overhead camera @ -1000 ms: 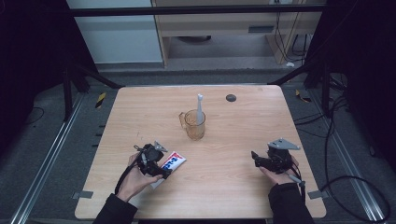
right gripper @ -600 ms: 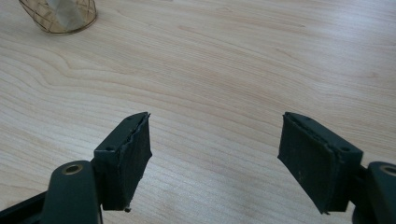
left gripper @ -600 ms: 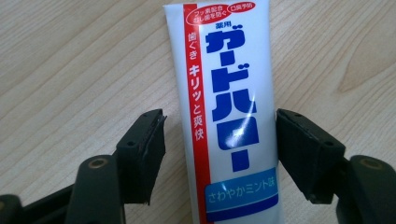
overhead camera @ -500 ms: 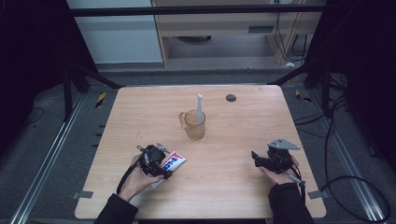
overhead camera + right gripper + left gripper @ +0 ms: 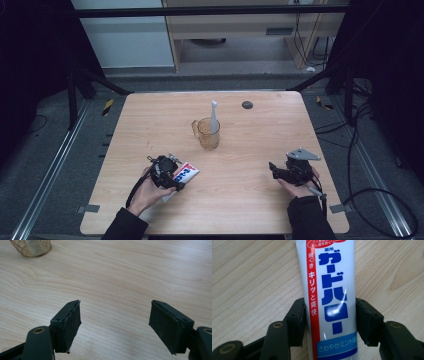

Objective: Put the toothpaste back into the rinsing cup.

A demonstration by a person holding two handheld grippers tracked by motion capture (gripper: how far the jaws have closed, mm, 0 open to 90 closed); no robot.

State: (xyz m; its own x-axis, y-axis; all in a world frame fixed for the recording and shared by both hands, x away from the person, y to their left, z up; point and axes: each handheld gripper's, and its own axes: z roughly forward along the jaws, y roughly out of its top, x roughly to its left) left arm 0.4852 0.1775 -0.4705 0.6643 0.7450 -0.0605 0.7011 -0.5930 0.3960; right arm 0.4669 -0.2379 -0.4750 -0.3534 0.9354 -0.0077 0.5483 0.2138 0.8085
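A white toothpaste tube (image 5: pixel 187 172) with blue and red print lies flat on the wooden table (image 5: pixel 250 145) at the front left. My left gripper (image 5: pixel 178 178) reaches over it from the left. In the left gripper view the tube (image 5: pixel 332 290) runs up between the jaws. My left gripper (image 5: pixel 329 315) has just been closing, and both pads (image 5: pixel 298 317) now touch the tube's sides. My right gripper (image 5: pixel 273 169) rests at the front right, pointing left. In the right gripper view my right gripper (image 5: pixel 115 322) stands open over bare wood.
An amber glass mug (image 5: pixel 208 134) stands mid-table with a white toothbrush (image 5: pixel 213 111) upright in it; its base (image 5: pixel 31 247) shows in the right gripper view. A small dark disc (image 5: pixel 247 104) lies near the far edge. Bare wood separates the two hands.
The left gripper's jaws have drawn in around the toothpaste tube. Neither hand nor the tube has shifted on the table.
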